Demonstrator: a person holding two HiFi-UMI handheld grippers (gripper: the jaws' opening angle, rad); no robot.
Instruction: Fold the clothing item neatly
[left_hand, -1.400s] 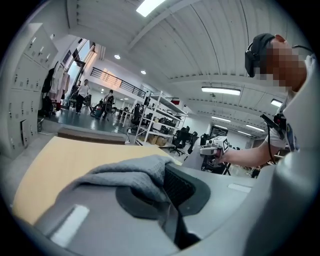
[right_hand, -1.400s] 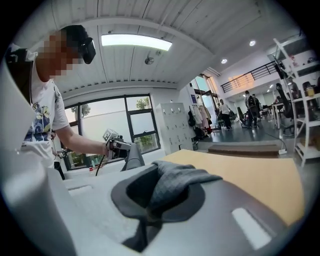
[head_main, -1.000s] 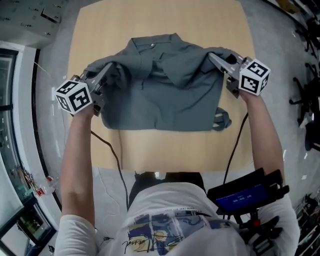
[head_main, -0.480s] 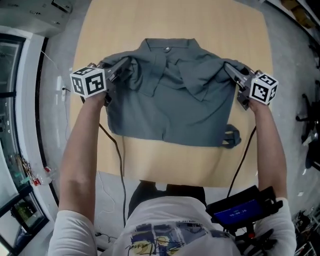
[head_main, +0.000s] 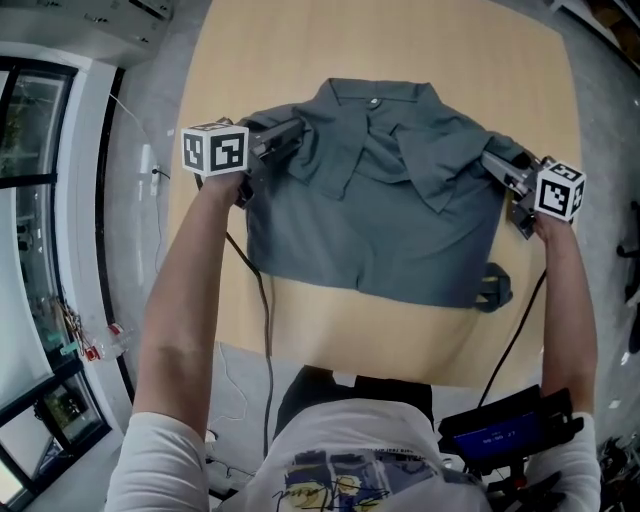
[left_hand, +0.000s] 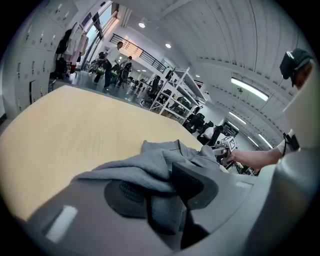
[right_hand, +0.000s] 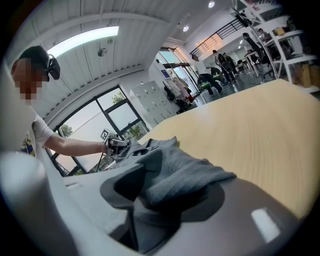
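Tabletop (head_main: 300, 60) partly hidden beneath grey shirt (head_main: 380, 240).

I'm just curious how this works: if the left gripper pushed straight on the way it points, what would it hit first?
The grey shirt: its cloth already lies between the jaws of the left gripper, which have just been opening. Beyond it, probably the table.

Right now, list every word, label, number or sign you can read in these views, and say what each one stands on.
No text in any view can be read.
Print on the person's white T-shirt: script lettering, too blurred to read.
Blue screen at the person's waist: lines of characters, too small to read.
Left marker cube and right marker cube: black-and-white square patterns, no letters or digits.
Grey shirt: no label visible.
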